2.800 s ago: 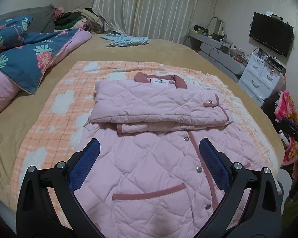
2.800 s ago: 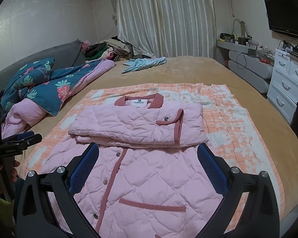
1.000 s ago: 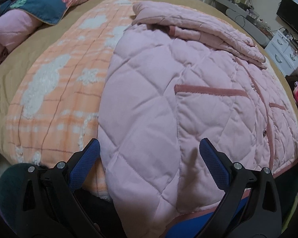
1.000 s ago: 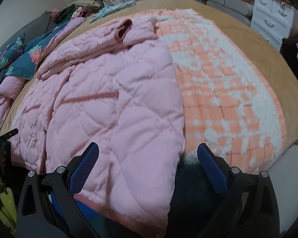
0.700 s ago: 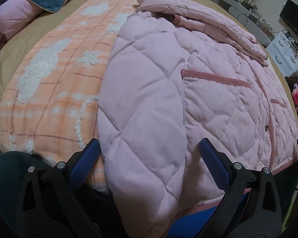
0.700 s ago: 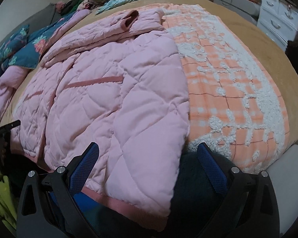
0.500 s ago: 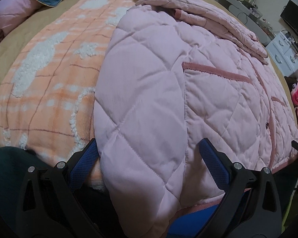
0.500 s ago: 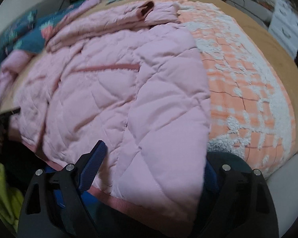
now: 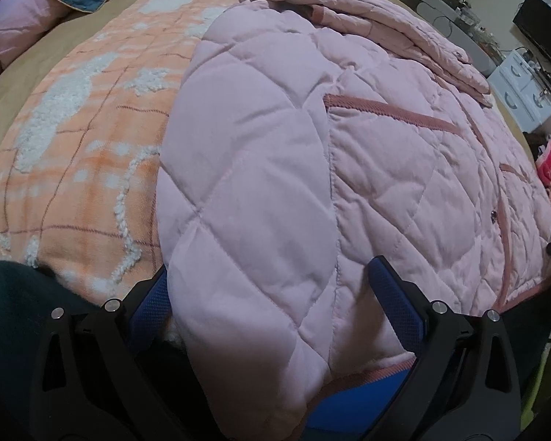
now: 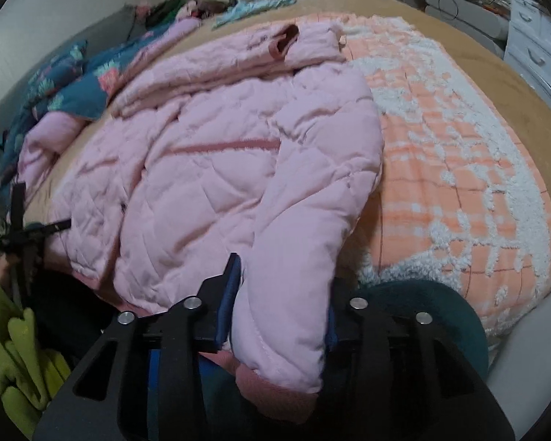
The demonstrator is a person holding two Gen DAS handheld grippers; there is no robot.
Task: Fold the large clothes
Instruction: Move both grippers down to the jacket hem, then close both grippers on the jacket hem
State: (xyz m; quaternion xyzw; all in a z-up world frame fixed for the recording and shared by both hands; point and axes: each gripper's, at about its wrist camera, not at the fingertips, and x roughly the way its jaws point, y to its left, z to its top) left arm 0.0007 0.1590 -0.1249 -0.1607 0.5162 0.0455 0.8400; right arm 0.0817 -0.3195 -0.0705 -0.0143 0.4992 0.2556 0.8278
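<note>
Now your right gripper (image 10: 281, 296) has just been closing and pinches the jacket (image 10: 238, 169) hem corner. Your left gripper (image 9: 272, 301) stands open around the other corner; jacket lies on the blanket (image 9: 84, 139).

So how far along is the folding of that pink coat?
Done: sleeves folded across the pink quilted coat's chest. In hand: right hand-held gripper has just been closing on the hem corner; left hand-held gripper straddles the other, open. Left: fold hem toward collar.
</note>
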